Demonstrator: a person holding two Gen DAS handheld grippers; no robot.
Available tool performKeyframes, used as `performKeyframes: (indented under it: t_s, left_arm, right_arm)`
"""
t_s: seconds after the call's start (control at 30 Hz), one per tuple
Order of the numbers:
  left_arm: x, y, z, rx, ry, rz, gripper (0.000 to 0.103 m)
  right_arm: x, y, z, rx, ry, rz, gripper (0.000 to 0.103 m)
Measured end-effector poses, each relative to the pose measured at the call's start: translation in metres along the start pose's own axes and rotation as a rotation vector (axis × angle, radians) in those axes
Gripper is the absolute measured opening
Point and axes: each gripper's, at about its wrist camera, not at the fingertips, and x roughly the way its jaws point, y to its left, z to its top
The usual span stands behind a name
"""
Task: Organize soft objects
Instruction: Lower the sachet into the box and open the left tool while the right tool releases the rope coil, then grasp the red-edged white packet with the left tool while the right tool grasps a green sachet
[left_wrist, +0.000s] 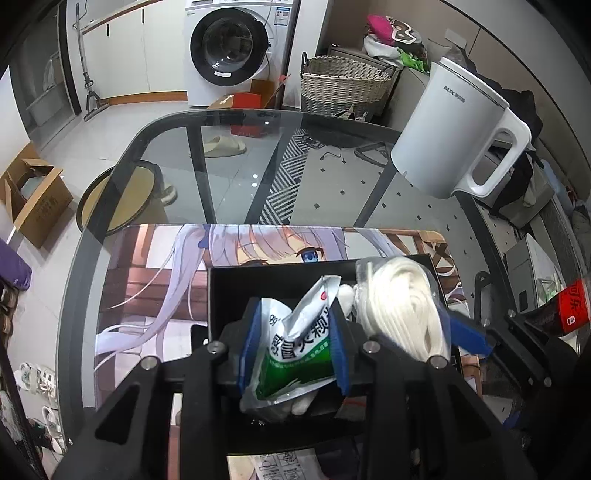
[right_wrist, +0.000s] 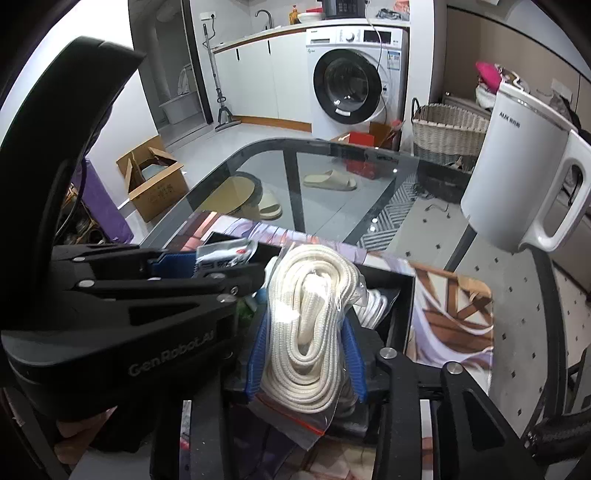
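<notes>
Over a black tray (left_wrist: 218, 295) on a glass counter (left_wrist: 221, 155), two hand-held tools lower soft goods side by side; the left tool (left_wrist: 293, 343) has its blue pads against both sides of a crumpled green-and-silver sachet (left_wrist: 295, 347), which hangs just above the tray floor; the right tool (right_wrist: 306, 350) brackets a bagged coil of white rope (right_wrist: 306, 314), the pads touching the bag, its lower end sagging toward the tray's near edge; both packages sit within the tray's outline, the rope to the right of the sachet and just beside it; a printed mat (left_wrist: 155, 280) lies under the tray, and a white kettle (left_wrist: 454, 125) stands well apart at the counter's far right. By the look of it, this is the placing step, both items about to be set down. What comes next is likely a gentle parting of each tool's jaws, then a straight lift clear, taking care that the rope bag's loose plastic does not snag on a pad.
</notes>
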Motion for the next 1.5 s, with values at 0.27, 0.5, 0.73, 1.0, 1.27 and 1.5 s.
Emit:
performKeyframes:
  t_s: [0.27, 0.5, 0.73, 1.0, 1.27, 1.5]
  left_arm:
    - [-0.001, 0.005, 0.000, -0.018, 0.001, 0.006, 0.053]
    - [-0.021, 0.006, 0.000, -0.026, -0.039, -0.022, 0.054]
    - [-0.073, 0.002, -0.023, 0.065, -0.108, -0.054, 0.059]
    - [-0.079, 0.009, -0.073, 0.117, -0.027, -0.081, 0.064]
    - [-0.056, 0.006, -0.069, 0.112, -0.001, -0.087, 0.063]
    - [-0.035, -0.009, -0.047, 0.107, -0.038, -0.029, 0.064]
  right_arm:
    - [0.002, -0.005, 0.002, 0.000, -0.014, -0.063, 0.052]
    - [-0.017, -0.008, 0.005, 0.008, -0.048, -0.068, 0.053]
    - [-0.059, -0.020, -0.009, 0.028, -0.082, -0.035, 0.082]
    - [-0.080, -0.034, -0.053, 0.010, 0.055, 0.052, 0.088]
    - [-0.075, -0.039, -0.080, 0.022, 0.123, 0.066, 0.088]
    - [-0.062, -0.028, -0.075, -0.016, 0.144, 0.058, 0.088]
